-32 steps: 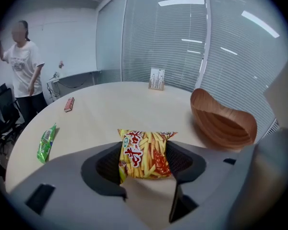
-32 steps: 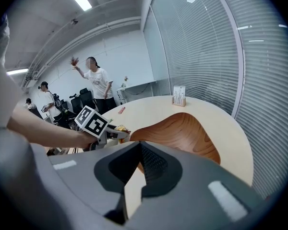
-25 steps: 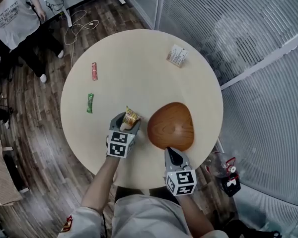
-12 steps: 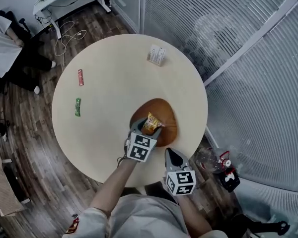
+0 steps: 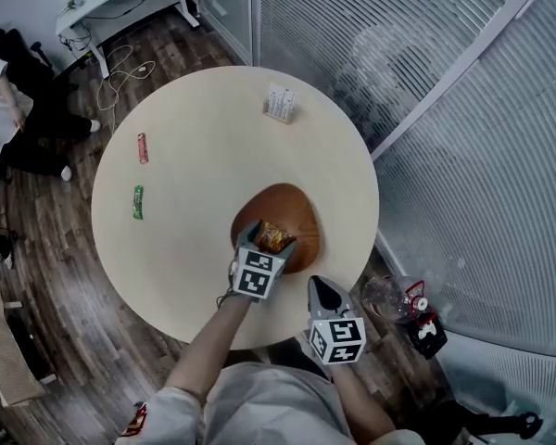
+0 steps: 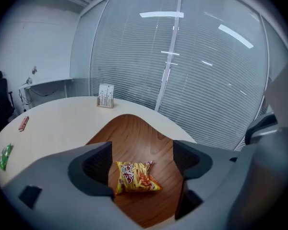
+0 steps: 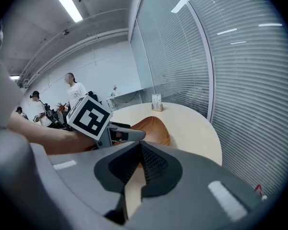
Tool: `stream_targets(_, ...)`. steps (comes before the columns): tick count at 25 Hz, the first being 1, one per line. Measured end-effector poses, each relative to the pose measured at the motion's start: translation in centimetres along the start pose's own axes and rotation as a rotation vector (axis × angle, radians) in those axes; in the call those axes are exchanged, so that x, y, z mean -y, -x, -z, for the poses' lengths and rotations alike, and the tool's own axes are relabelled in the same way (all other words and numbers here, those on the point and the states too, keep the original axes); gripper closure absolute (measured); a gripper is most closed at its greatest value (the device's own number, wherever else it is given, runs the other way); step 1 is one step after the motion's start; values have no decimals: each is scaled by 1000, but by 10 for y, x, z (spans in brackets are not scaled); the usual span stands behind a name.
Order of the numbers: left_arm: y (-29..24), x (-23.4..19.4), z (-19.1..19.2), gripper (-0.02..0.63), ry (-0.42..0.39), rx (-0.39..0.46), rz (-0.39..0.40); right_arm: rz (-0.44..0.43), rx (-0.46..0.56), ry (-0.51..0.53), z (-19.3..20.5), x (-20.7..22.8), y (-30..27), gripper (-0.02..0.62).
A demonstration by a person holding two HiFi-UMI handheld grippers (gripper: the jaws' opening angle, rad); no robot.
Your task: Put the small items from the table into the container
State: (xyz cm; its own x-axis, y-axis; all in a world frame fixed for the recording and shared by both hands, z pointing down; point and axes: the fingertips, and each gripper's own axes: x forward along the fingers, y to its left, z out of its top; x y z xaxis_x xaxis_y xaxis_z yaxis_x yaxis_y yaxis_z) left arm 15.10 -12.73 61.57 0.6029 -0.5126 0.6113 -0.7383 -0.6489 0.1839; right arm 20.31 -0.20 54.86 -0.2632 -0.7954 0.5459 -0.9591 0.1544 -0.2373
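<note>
My right gripper point(image 7: 138, 145) filled the lower frame, jaws together and empty, the left gripper point(image 7: 130, 134) with its marker cube point(image 7: 89, 116) at centre left, wooden container point(image 7: 157, 127) behind, pale table point(image 7: 194, 128) beyond, people point(image 7: 73, 92) standing at upper left.

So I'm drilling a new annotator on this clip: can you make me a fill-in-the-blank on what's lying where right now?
1. A ____ snack packet lies in the wooden container.
2. In the head view, left of the container, ____ packets lie on the table: the green packet and the red packet.
3. The right gripper has its fingers ____, holding nothing.
Missing words: yellow; two; shut.
</note>
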Motion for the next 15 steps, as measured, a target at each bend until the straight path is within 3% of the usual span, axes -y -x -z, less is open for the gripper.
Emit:
stream_targets(9, 45, -19, -5, 242, 67, 113, -40, -52, -2, 30, -2, -16, -6, 594)
stream_targets(12, 73, -30, -15, 398, 57, 176, -89, -74, -6, 44, -2, -22, -8, 594)
stream_targets(14, 91, -37, -15, 592, 54, 196, -123, -95, -9, 57, -2, -29, -10, 594)
stream_targets(15, 99, -40, -14, 603, 54, 206, -140, -107, -10, 65, -3, -34, -12, 594)
